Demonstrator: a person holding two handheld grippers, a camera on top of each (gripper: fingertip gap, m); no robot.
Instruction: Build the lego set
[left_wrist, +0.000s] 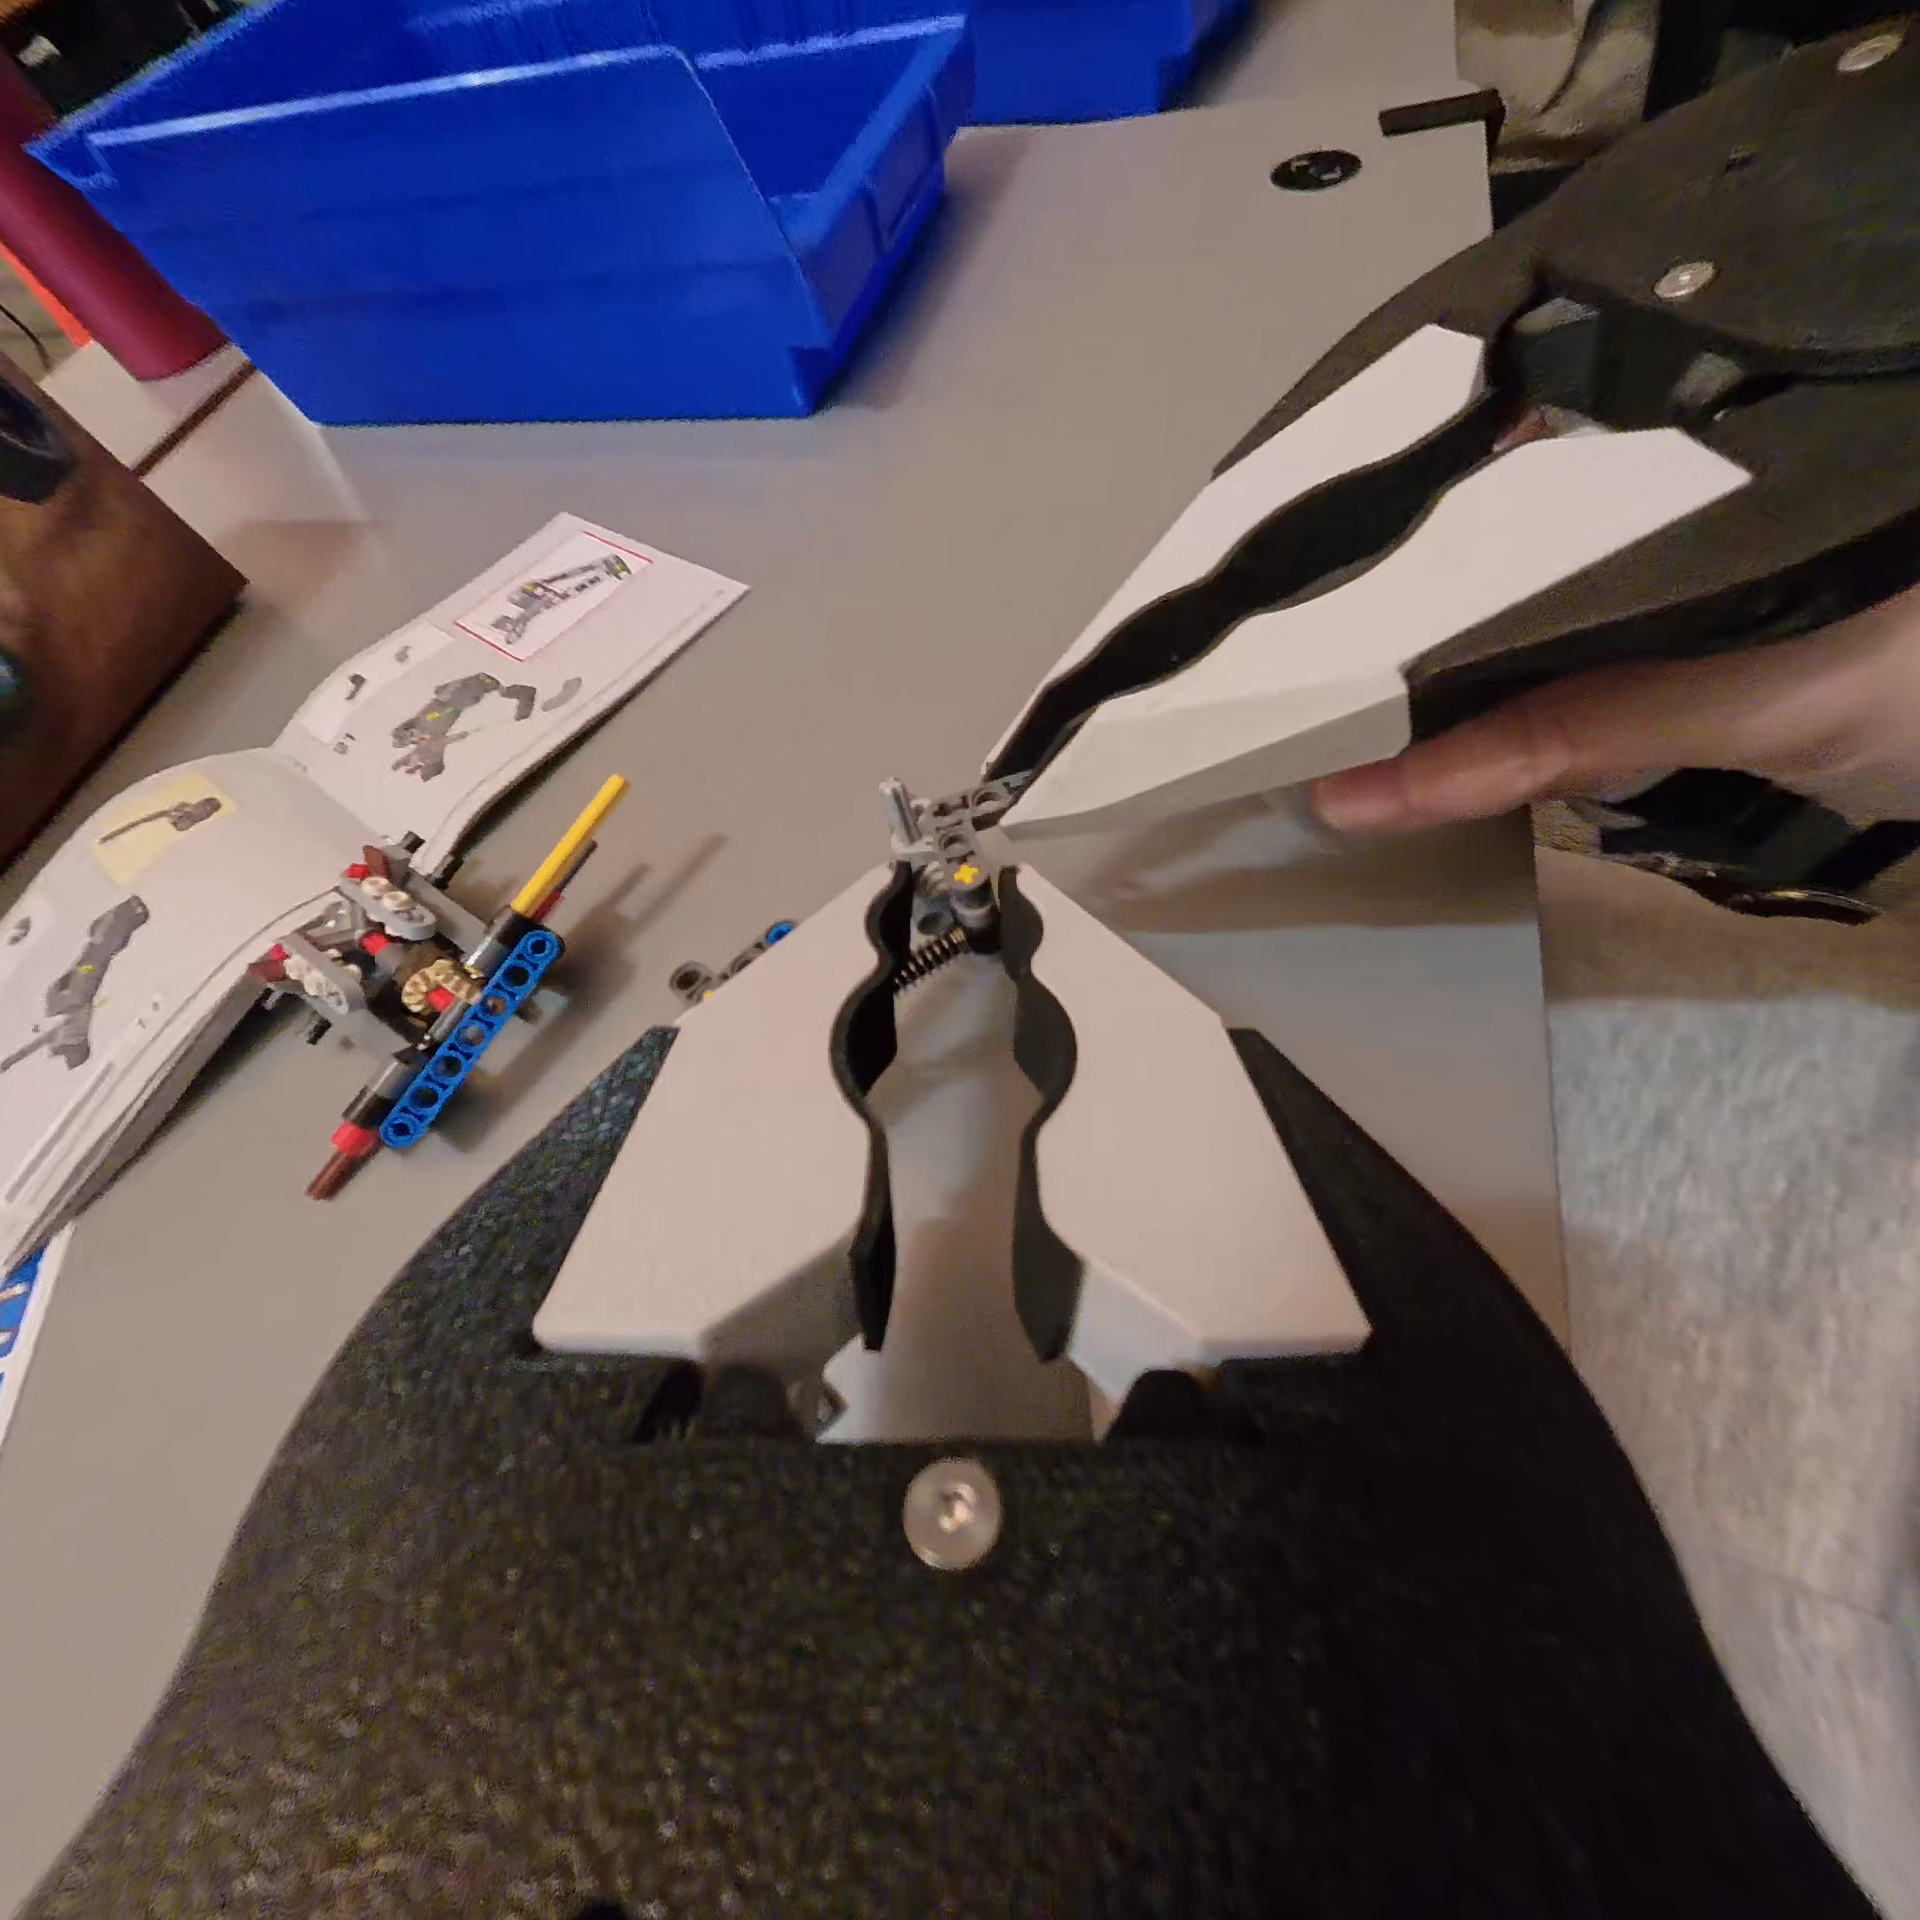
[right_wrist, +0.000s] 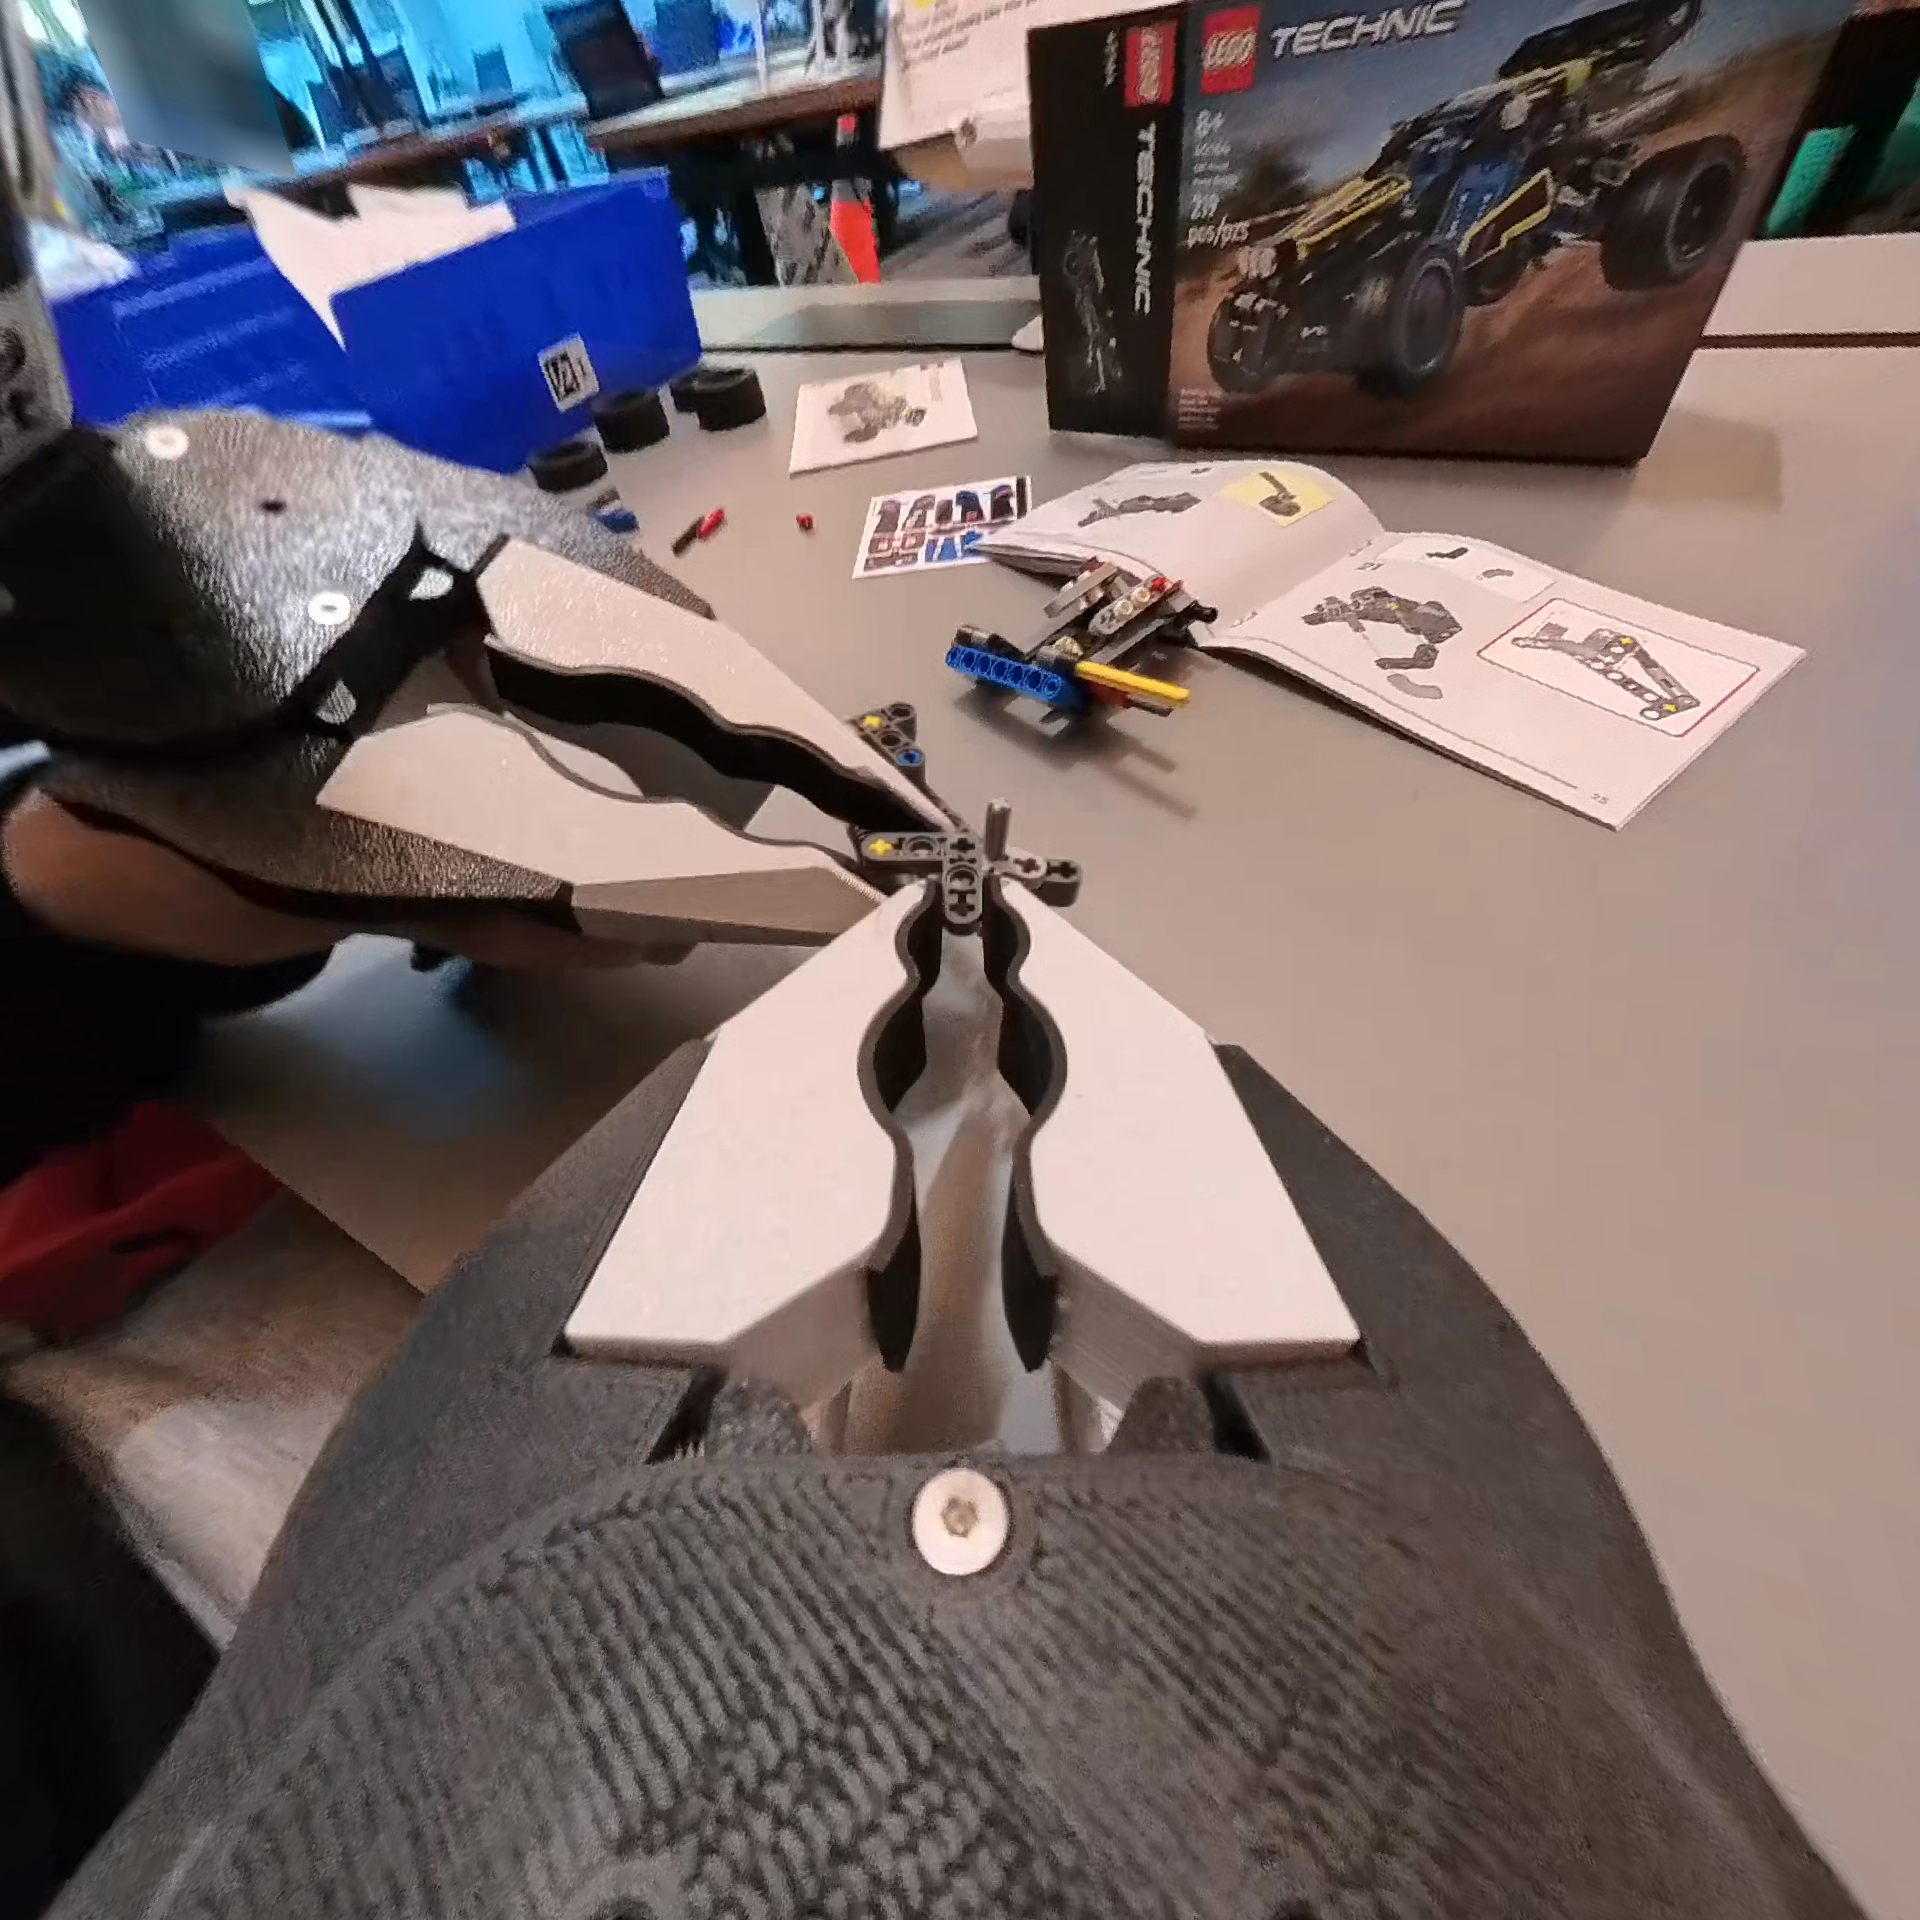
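Observation:
A small grey and black sub-assembly (left_wrist: 940, 831) with a coil spring and a yellow axle end hangs above the grey table, held from both sides. My left gripper (left_wrist: 951, 883) is shut on its lower part, around the spring. My right gripper (left_wrist: 1003, 805) comes in from the upper right and is shut on a dark connector at its top. In the right wrist view my right gripper (right_wrist: 961, 904) pinches the black connector (right_wrist: 964, 878), and the left gripper (right_wrist: 883, 857) holds the dark beam from the left. A partly built chassis (left_wrist: 416, 987) with a blue beam and yellow axle lies on the table (right_wrist: 1070, 655).
An open instruction booklet (right_wrist: 1455, 623) lies beside the chassis. The set's box (right_wrist: 1403, 208) stands at the back. Blue bins (left_wrist: 520, 208), black tyres (right_wrist: 634, 416), a sticker sheet (right_wrist: 940, 525), a leaflet (right_wrist: 883, 416) and loose pieces (right_wrist: 888, 727) lie around. The table edge (left_wrist: 1538, 935) is close on the right. Both grippers' tips are close together, under 4 cm apart.

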